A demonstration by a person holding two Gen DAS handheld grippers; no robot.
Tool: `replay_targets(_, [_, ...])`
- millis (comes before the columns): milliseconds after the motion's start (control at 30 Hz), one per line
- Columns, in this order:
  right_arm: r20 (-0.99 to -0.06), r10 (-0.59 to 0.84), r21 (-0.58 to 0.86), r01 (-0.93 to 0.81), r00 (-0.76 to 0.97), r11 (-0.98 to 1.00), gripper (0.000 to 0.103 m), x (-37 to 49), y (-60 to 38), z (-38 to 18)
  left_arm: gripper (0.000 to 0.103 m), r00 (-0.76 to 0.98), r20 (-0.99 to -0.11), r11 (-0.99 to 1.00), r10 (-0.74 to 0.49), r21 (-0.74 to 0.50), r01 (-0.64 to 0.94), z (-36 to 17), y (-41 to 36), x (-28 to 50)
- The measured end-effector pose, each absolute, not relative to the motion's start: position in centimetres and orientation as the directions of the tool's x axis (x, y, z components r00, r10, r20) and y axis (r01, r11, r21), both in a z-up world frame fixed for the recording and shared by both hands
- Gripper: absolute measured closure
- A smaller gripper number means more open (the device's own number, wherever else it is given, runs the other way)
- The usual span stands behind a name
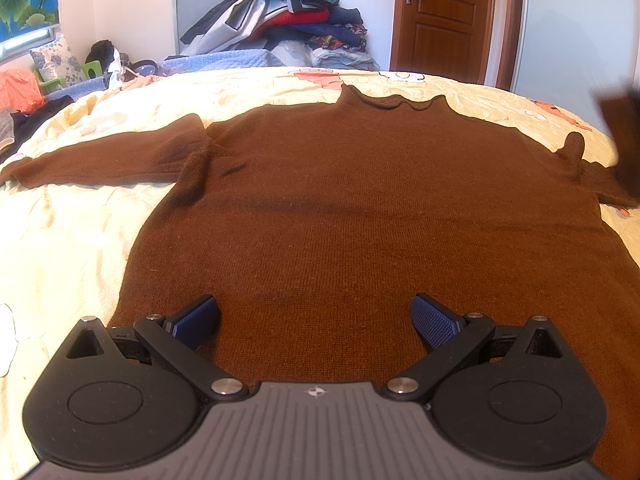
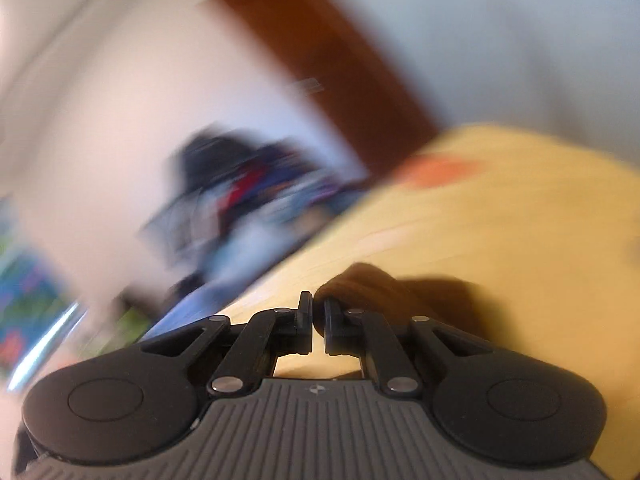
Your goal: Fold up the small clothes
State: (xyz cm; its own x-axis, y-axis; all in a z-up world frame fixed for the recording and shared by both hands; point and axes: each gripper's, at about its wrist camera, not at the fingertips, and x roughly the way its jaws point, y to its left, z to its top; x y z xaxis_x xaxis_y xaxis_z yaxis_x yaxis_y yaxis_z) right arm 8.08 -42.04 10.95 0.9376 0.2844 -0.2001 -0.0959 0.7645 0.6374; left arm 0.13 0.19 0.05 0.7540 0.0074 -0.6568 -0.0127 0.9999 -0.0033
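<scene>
brown knit sweater | flat, front up | collar far | left sleeve outstretched

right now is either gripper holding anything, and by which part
The right gripper pinches a bunched bit of the brown sweater, apparently a sleeve end. The left gripper is open, holding nothing.

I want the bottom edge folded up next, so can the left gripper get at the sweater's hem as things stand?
Probably yes: the left gripper is open over the brown sweater near its lower end, nothing lying between.
</scene>
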Motion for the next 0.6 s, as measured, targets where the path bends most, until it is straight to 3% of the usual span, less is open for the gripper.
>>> replay_targets(33, [-0.19,0.362,0.616,-0.177,0.913,0.768,0.086,8.1,-38.2,11.5,0.0,0.754,-0.657,1.0,0.007,-0.003,-0.012,0.1,0.2,0.1])
replay_targets(100, [-0.217,0.502,0.608,-0.286,0.837,0.74,0.038,8.1,-31.4,11.3,0.0,0.754,-0.657,1.0,0.004,-0.005,-0.01,0.1,0.3,0.1])
replay_targets(133, [-0.242,0.558,0.605,-0.326,0.794,0.726,0.006,7.9,-28.6,10.7,0.0,0.753,-0.657,1.0,-0.001,-0.008,-0.006,0.1,0.4,0.1])
replay_targets(233, [-0.259,0.58,0.568,-0.364,0.773,0.739,0.018,5.3,-24.2,8.6,0.0,0.752,-0.658,1.0,-0.021,-0.03,0.001,0.6,1.1,-0.1])
replay_targets(300, [-0.288,0.58,0.558,-0.359,0.762,0.748,0.018,3.4,-23.7,7.1,0.0,0.754,-0.655,0.997,-0.039,-0.072,-0.011,1.3,1.9,-0.3])
replay_targets(500, [-0.372,0.447,0.402,-0.292,0.814,0.868,0.016,-0.4,-25.0,3.3,0.0,0.726,-0.611,0.879,-0.316,-0.476,-0.018,4.2,3.9,4.9])
replay_targets(600, [-0.372,0.451,0.453,-0.265,0.811,0.851,0.016,-1.1,-25.8,1.7,0.0,0.69,-0.608,0.845,-0.393,-0.535,0.009,3.9,1.6,9.9])
